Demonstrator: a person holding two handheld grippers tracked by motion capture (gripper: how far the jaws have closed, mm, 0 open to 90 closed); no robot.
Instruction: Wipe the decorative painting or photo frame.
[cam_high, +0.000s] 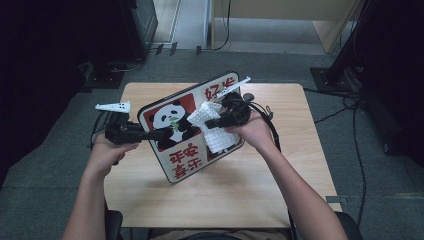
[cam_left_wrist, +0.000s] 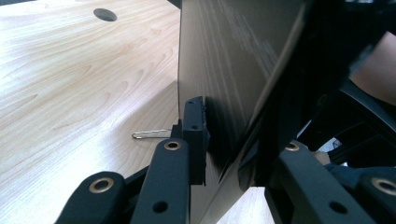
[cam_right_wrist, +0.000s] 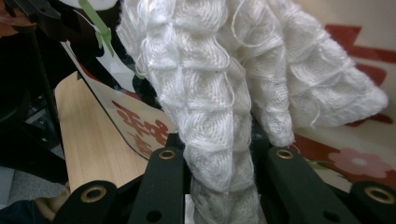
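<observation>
While the left gripper (cam_high: 150, 135) is clamping the edge of the panda board (cam_high: 176, 150) and propping it tilted above the wooden table (cam_high: 280, 200), the right gripper (cam_high: 212, 122) is pressing a white waffle-weave cloth (cam_high: 215, 135) against the board's printed face, near its middle and right part, just beside the panda picture. In the left gripper view, the jaws are closing on either side of the thin board (cam_left_wrist: 224, 70), its plain back turned to the camera, and the table (cam_left_wrist: 70, 93) is lying beyond. In the right gripper view, the cloth (cam_right_wrist: 210, 93) is bunching up between the jaws, which are clenching its lower fold, and the free end is draping over the red and cream print of the board (cam_right_wrist: 355, 158). The step in hand looks like wiping the board's face, with one side steadying and the other rubbing. The next move is probably calling for a sweep of the cloth across the parts not yet covered, toward the red characters at the lower corner, while the left grip is keeping firm so the board is not swinging or slipping under the pressure. The cloth is hanging loose, so it may fold over rather than wipe flat.
</observation>
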